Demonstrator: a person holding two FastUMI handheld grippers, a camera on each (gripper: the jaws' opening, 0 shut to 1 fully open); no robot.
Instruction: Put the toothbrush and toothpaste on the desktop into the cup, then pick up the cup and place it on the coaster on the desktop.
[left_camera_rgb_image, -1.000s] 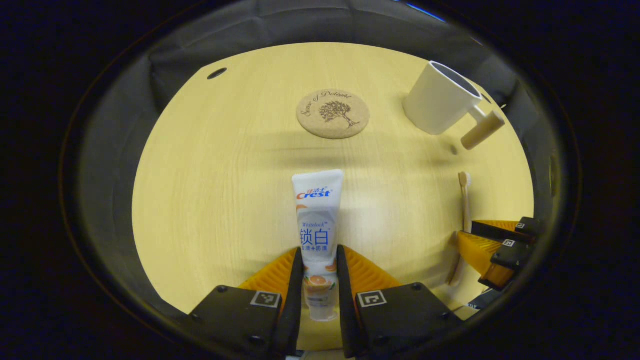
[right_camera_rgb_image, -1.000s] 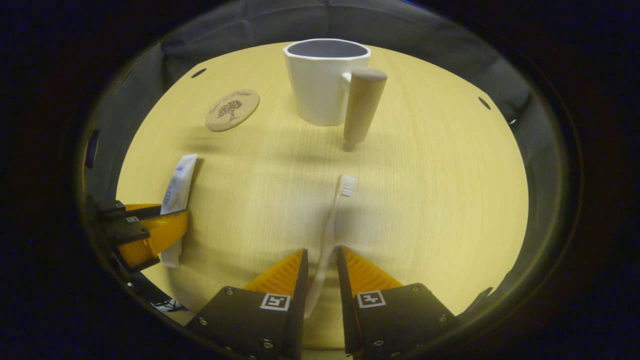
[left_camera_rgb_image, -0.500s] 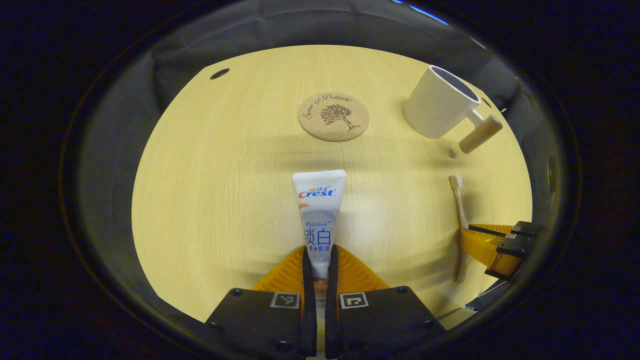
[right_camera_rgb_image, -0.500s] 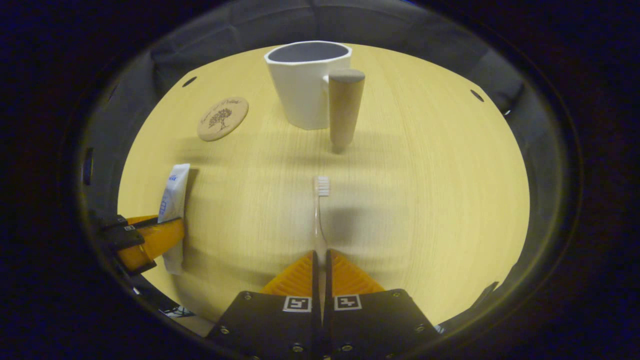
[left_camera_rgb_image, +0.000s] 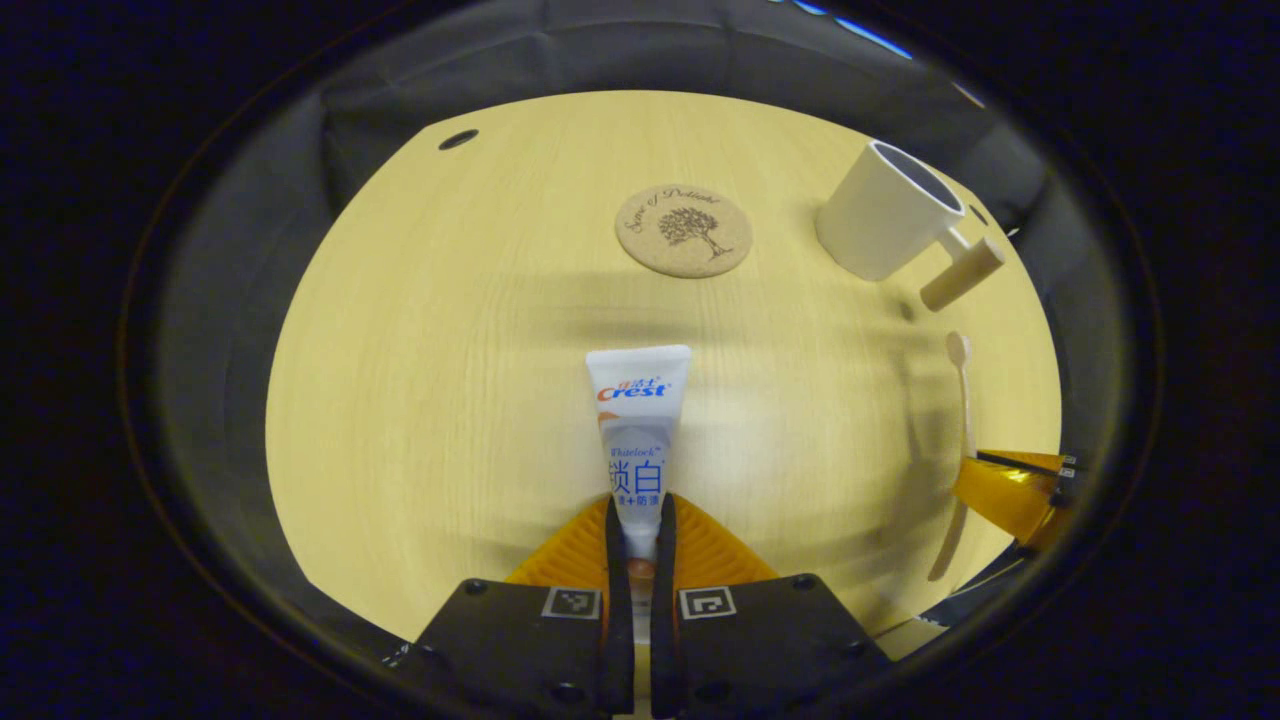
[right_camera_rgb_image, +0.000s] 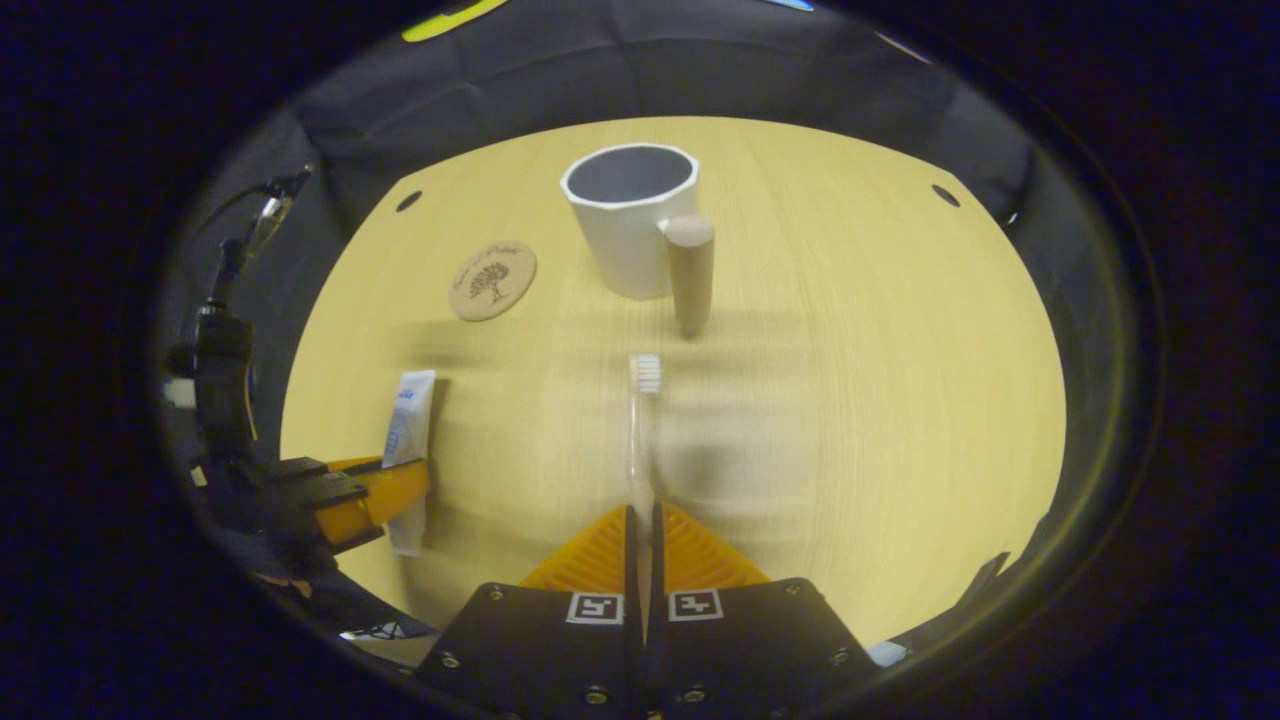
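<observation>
Two grippers: each clamped on one item above the pale wooden desktop (left_camera_rgb_image: 420, 400).
Left gripper (left_camera_rgb_image: 640, 520): fingers pressed tight on the lower end of the white toothpaste tube with blue and red print (left_camera_rgb_image: 638, 420); the tube points straight ahead along the fingers, its flat crimped end farthest from the camera.
Right gripper (right_camera_rgb_image: 641, 525): fingers squeezed together on the handle of the slim translucent toothbrush (right_camera_rgb_image: 640, 430); the bristle head points forward toward the cup's handle.
Pose: both grippers reach forward side by side, well apart. In the right gripper view the left gripper sits at the left edge with the tube in its grip; in the left gripper view the right gripper sits at the right edge with the toothbrush.
Open room: a broad bare stretch of desktop lies between the held items and the things beyond them.
Round cork coaster with a tree print (left_camera_rgb_image: 684, 230): flat on the desktop, ahead of the toothpaste and left of the cup, apart from it.
White faceted cup with a cylindrical wooden handle (right_camera_rgb_image: 632, 230): upright beyond the toothbrush head, handle facing the right gripper.
Edges: two dark holes near the desktop's far corners; dark cloth wall just behind.
</observation>
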